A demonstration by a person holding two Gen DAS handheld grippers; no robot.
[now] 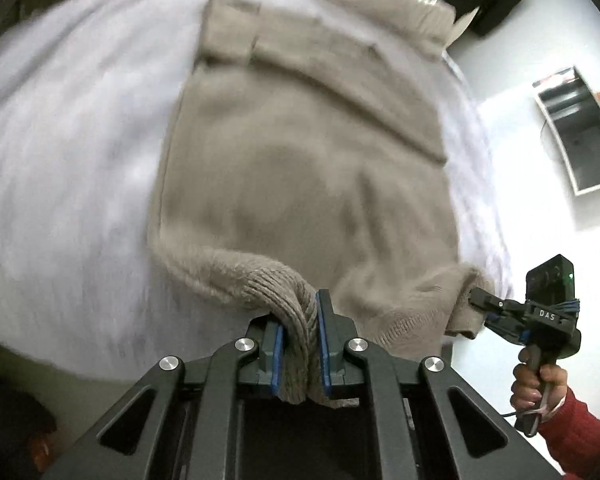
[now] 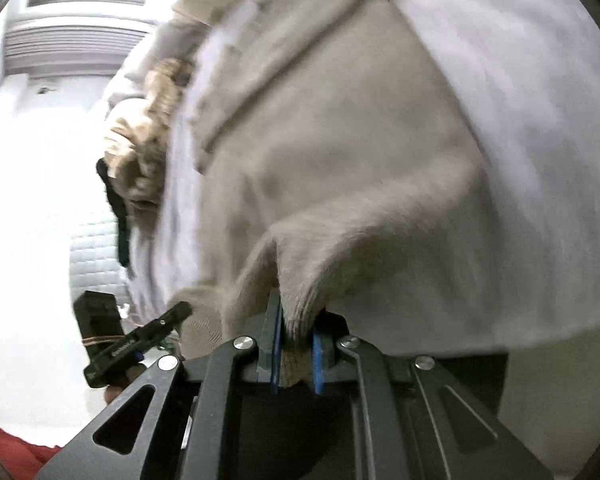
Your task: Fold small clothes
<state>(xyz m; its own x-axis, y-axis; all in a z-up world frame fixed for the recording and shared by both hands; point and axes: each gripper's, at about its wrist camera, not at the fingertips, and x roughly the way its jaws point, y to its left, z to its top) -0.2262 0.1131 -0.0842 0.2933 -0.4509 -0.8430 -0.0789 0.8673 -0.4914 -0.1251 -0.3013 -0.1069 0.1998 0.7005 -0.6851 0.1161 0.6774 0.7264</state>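
Beige sweater point(image 1: 300, 152) spread on pale bedcover point(image 1: 68, 152); left gripper point(image 1: 300, 344) clamps ribbed hem; right gripper point(image 2: 296, 344) clamps other hem corner.

The beige sweater point(image 1: 300, 168) is fuzzy, matt knit cloth with a coarser ribbed hem, lying on a soft, pale lilac bed cover point(image 1: 80, 160) of smooth matt fabric. Each hand-held gripper, left point(image 1: 300, 344) and right point(image 2: 296, 344), looks like matt black plastic with blue rubbery pads point(image 1: 323, 344) and shiny metal pivot bolts point(image 1: 247, 345).
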